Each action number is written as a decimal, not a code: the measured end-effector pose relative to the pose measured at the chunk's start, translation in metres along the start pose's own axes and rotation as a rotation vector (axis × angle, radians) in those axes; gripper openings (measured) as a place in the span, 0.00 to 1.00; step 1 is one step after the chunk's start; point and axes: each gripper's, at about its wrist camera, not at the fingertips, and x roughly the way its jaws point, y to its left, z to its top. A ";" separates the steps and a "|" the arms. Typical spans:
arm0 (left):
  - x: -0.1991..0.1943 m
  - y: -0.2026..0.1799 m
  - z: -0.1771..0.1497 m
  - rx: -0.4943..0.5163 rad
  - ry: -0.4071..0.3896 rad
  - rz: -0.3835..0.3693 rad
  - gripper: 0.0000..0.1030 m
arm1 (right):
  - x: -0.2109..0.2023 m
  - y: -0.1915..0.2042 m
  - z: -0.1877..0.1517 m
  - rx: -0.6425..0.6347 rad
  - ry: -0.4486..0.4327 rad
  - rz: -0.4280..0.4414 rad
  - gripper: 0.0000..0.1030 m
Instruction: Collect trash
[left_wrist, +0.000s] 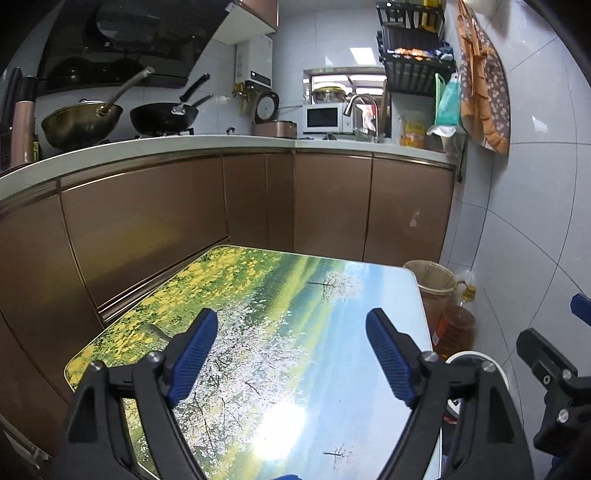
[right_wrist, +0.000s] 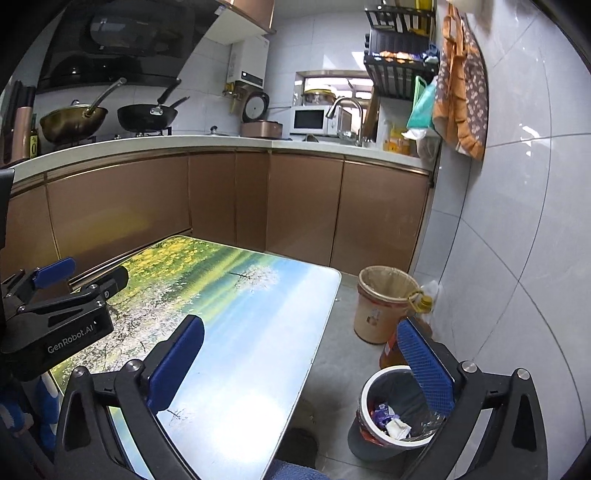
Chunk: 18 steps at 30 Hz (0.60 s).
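My left gripper (left_wrist: 291, 317) stands open over the table (left_wrist: 258, 280) with the landscape print, and nothing is between its blue pads. My right gripper (right_wrist: 301, 326) is open too and holds nothing; it hangs over the table's right edge (right_wrist: 325, 295). Below its right finger, on the floor, stands a white-rimmed trash bin (right_wrist: 373, 391) with a dark liner, holding crumpled wrappers and paper (right_wrist: 391, 421). In the left wrist view only the rim of this bin (left_wrist: 476, 360) shows. No loose trash shows on the tabletop.
A beige bin (right_wrist: 384, 295) with a liner and an oil bottle (right_wrist: 421, 306) stand on the floor by the tiled wall. Brown cabinets (left_wrist: 332, 206) close off the far side, with woks (left_wrist: 85, 122), a microwave and a sink on the counter.
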 end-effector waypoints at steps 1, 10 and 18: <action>-0.003 0.001 0.000 -0.002 -0.008 -0.002 0.82 | -0.005 0.002 -0.001 -0.002 -0.004 -0.003 1.00; -0.022 0.002 0.001 -0.006 -0.059 0.001 0.83 | -0.017 -0.007 -0.004 0.018 -0.026 -0.025 1.00; -0.031 -0.002 -0.002 0.005 -0.068 -0.010 0.84 | -0.025 -0.007 -0.006 0.025 -0.045 -0.035 1.00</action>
